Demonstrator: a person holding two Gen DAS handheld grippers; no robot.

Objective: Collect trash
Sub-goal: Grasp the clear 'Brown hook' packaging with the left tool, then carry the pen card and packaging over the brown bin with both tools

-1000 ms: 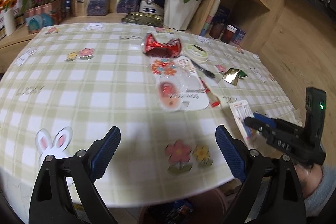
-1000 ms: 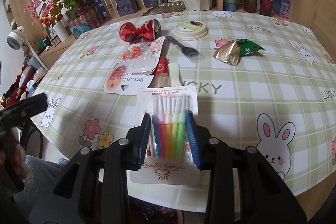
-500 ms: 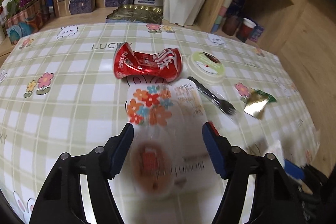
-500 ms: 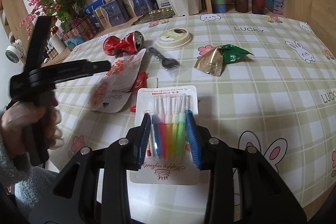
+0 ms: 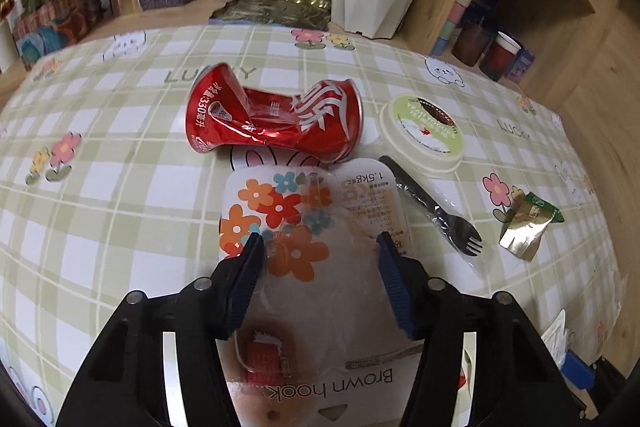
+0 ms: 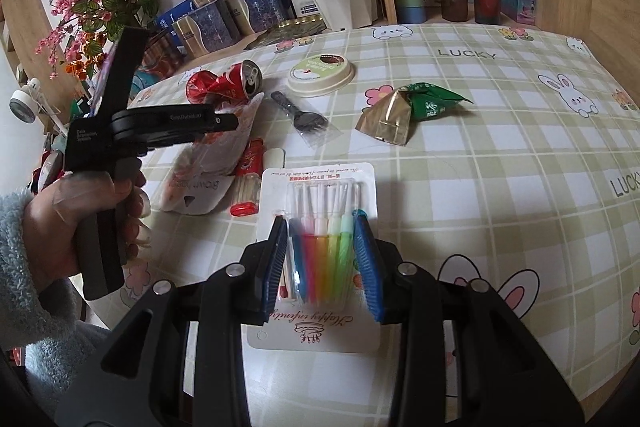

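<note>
Two tongs: left tongs (image 5: 318, 247) apart astride hook packet (image 5: 316, 267), right tongs (image 6: 320, 227) clamping brush pack (image 6: 320, 247), both packs lengthwise along fingers

L gripper (image 5: 318, 247) moved fwd over table, jaws narrower, now straddling hook pkg (image 5: 320, 267)

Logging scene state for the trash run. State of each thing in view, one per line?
left tongs: open, straddling the hook pack
right tongs: shut on brush pack
hook pack: flat on the table, not gripped
brush pack: sealed, gripped
soda can: crushed, on its side
lid: lying flat
fork: still in clear wrap
green wrapper: torn open, crumpled
</note>
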